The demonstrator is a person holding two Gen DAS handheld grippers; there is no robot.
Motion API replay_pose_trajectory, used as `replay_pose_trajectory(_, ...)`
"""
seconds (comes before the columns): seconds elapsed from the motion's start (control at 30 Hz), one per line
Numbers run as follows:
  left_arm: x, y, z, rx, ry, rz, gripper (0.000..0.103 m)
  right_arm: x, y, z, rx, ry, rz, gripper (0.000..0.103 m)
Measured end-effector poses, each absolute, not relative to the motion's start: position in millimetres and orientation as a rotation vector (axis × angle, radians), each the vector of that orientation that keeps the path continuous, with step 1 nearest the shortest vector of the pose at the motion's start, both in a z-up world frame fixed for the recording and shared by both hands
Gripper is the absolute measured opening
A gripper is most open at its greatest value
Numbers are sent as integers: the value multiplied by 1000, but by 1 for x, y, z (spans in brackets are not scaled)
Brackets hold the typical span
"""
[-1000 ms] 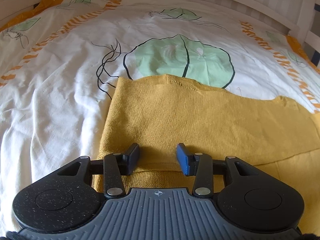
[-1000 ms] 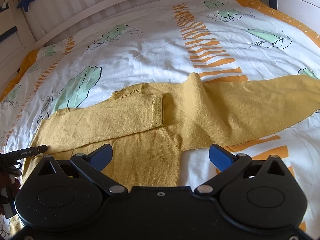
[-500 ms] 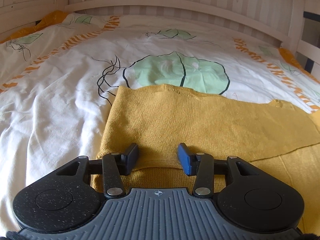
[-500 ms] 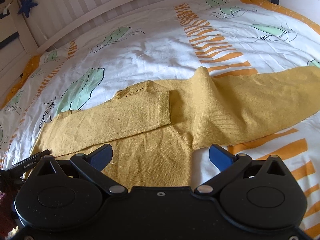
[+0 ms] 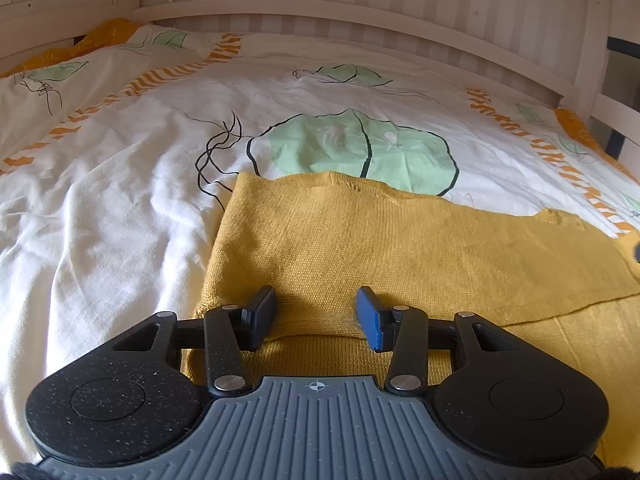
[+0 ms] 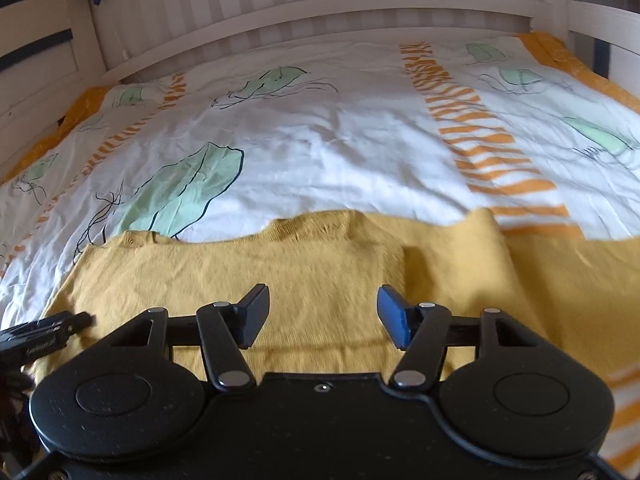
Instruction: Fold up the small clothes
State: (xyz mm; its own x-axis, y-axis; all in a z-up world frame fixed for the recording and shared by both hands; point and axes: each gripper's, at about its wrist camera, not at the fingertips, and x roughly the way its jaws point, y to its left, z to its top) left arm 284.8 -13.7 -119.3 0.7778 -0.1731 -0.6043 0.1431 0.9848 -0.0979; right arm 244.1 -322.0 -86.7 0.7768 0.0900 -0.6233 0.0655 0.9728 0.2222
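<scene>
A mustard yellow knitted sweater (image 5: 400,248) lies flat on the bed cover. In the left wrist view my left gripper (image 5: 316,300) sits low over its near left corner. Its jaws stand partly apart, and the edge of a folded layer runs between the pads without being pinched. In the right wrist view one sleeve lies folded across the sweater (image 6: 312,264) and the other sleeve (image 6: 568,276) stretches off to the right. My right gripper (image 6: 322,298) hovers over the body. Its jaws are closing, with fabric below them but nothing pressed between the pads.
The white bed cover (image 5: 120,184) with green leaf prints and orange stripes spreads left and beyond the sweater. A white slatted bed rail (image 6: 320,12) bounds the far side. A black lettered tool part (image 6: 44,332) juts in at the right view's left edge.
My right gripper has moved over the sweater's body and its jaws have narrowed. The left gripper has tipped upward a little, showing more of the bed rail; its jaws look unchanged.
</scene>
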Motion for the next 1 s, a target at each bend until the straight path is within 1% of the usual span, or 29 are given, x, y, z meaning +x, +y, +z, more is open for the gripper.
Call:
replay_pose_trajectory(0.1, 284, -13, -119, -48, 658, -171, 44, 257, -320, -100, 208, 727, -10, 64)
replay_pose_trajectory(0.17, 284, -13, -119, -48, 658, -171, 44, 261, -323, -114, 210, 795, -45, 64)
replay_pose_trajectory(0.27, 284, -13, -119, -51, 657, -172, 44, 252, -333, -123, 235, 789, -68, 65)
replay_pose_trajectory(0.37, 284, -13, -119, -50, 657, -171, 44, 242, -346, -118, 297, 789, -53, 66)
replay_pose_trajectory(0.47, 284, -13, -119, -51, 658, -172, 44, 230, -357, -107, 320, 783, -42, 77)
replay_pose_trajectory(0.5, 284, -14, -119, -50, 658, -172, 44, 225, -362, -104, 332, 777, -36, 78)
replay_pose_trajectory(0.7, 283, -15, -119, -42, 658, -167, 44, 194, -410, -87, 390, 755, -89, 79)
replay_pose_trajectory(1.0, 284, -18, -119, -16, 657, -162, 44, 160, -514, -77, 411, 750, -347, 80)
